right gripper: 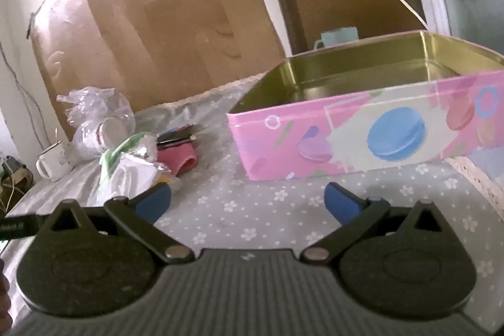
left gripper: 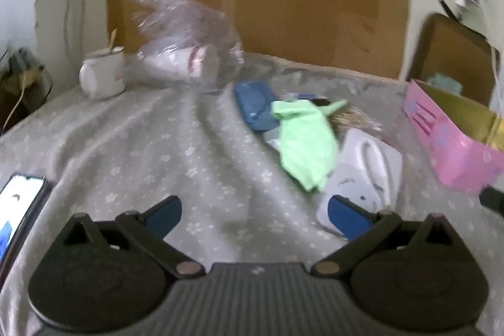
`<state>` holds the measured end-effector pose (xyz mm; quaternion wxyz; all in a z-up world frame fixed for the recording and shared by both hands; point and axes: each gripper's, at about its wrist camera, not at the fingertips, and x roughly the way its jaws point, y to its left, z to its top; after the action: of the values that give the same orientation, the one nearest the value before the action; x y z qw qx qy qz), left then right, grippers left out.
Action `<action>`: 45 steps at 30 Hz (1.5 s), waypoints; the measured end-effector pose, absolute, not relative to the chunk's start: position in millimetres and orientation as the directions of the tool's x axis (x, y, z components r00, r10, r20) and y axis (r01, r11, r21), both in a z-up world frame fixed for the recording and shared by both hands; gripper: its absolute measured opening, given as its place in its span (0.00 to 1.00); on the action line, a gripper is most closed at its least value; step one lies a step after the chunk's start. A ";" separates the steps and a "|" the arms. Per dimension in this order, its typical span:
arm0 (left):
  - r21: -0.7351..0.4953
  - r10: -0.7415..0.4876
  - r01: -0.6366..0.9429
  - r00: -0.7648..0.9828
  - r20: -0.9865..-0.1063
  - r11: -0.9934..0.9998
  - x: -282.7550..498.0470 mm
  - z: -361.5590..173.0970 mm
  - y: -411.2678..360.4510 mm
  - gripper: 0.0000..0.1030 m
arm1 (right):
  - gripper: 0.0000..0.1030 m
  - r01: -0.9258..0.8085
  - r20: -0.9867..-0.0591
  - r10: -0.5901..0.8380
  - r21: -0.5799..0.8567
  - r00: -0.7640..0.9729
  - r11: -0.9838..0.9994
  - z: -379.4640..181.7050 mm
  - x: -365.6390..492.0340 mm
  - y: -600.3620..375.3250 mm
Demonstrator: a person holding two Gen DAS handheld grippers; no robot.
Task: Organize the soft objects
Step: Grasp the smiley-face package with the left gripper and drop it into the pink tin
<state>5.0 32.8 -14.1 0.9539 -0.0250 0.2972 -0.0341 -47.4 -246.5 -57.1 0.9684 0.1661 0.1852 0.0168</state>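
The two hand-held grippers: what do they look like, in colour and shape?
Both look alike. The left hand-held gripper and the right hand-held gripper each have a dark grey ribbed body, two round black housings, black angled link arms with silver pivot pins, and blue finger pads. No cables or sleeves show.

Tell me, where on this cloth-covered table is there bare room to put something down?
Bare cloth lies ahead of the left gripper, between the phone, the white mug and the green cloth. Another patch fronts the pink tin, before the right gripper. It is crowded around the green cloth, and the tin looks empty.
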 end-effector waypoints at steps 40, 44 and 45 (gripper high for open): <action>-0.366 -0.729 0.638 0.516 -0.449 0.677 87.0 46.6 -162.8 0.43 | 0.25 -0.015 -0.225 0.121 0.426 0.967 0.905 -8.0 -37.4 -360.1; -0.370 -0.706 0.612 0.508 -0.493 0.699 107.0 25.5 -214.7 0.54 | 0.42 0.155 -0.302 -0.033 0.389 0.953 0.908 -18.4 -23.2 -378.4; -0.360 -0.689 0.599 0.516 -0.509 0.715 109.5 21.6 -220.5 0.54 | 0.45 0.204 -0.301 -0.090 0.374 0.949 0.905 -20.0 -28.3 -381.7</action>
<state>109.5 -220.5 21.6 0.8680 -0.0696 0.3228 -0.3709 -28.3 -381.7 -20.0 0.9659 0.2044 0.1396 -0.0762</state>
